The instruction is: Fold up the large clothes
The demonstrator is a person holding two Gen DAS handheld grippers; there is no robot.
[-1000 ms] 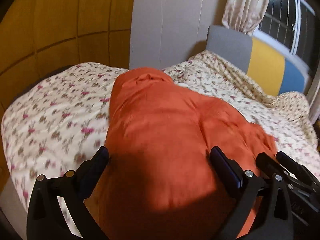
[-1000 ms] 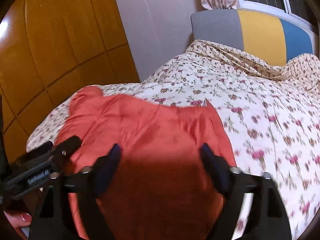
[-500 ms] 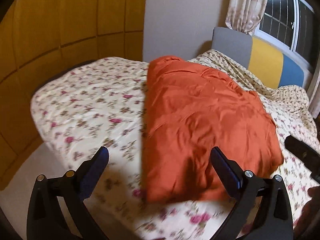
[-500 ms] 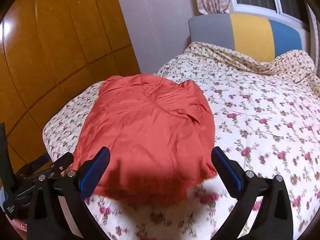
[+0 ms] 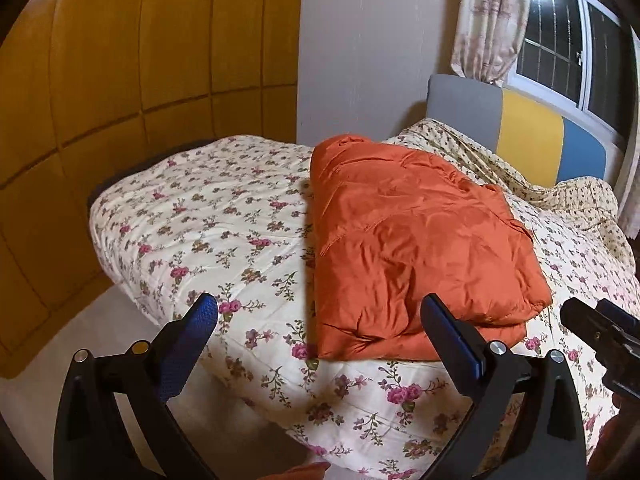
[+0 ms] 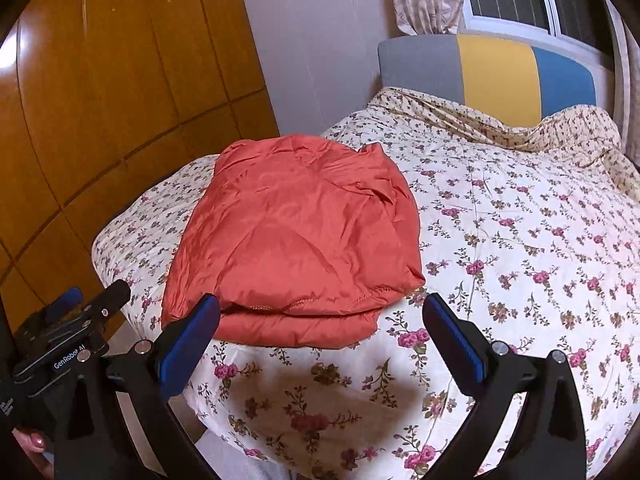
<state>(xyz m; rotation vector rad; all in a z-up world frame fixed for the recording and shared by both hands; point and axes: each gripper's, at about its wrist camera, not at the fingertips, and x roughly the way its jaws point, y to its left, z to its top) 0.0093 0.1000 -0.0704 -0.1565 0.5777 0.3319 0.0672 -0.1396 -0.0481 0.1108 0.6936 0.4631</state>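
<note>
An orange padded garment lies folded into a thick rectangle on the flowered bedspread, near the bed's front corner. My left gripper hangs open in front of the bed's edge, short of the garment, with nothing between its blue pads. The right gripper is open too, wide, just short of the garment's near hem and not touching it. Each gripper shows at the edge of the other's view: the right one, the left one.
A wooden panelled wardrobe stands left of the bed, with a strip of pale floor between. A grey, yellow and blue headboard, a window and a curtain are at the back. A person's fingers hold the left gripper.
Both grippers have drawn back from the garment towards the bed's front edge. The garment, which filled both views, now lies whole and still on the bedspread. Both stay open.
</note>
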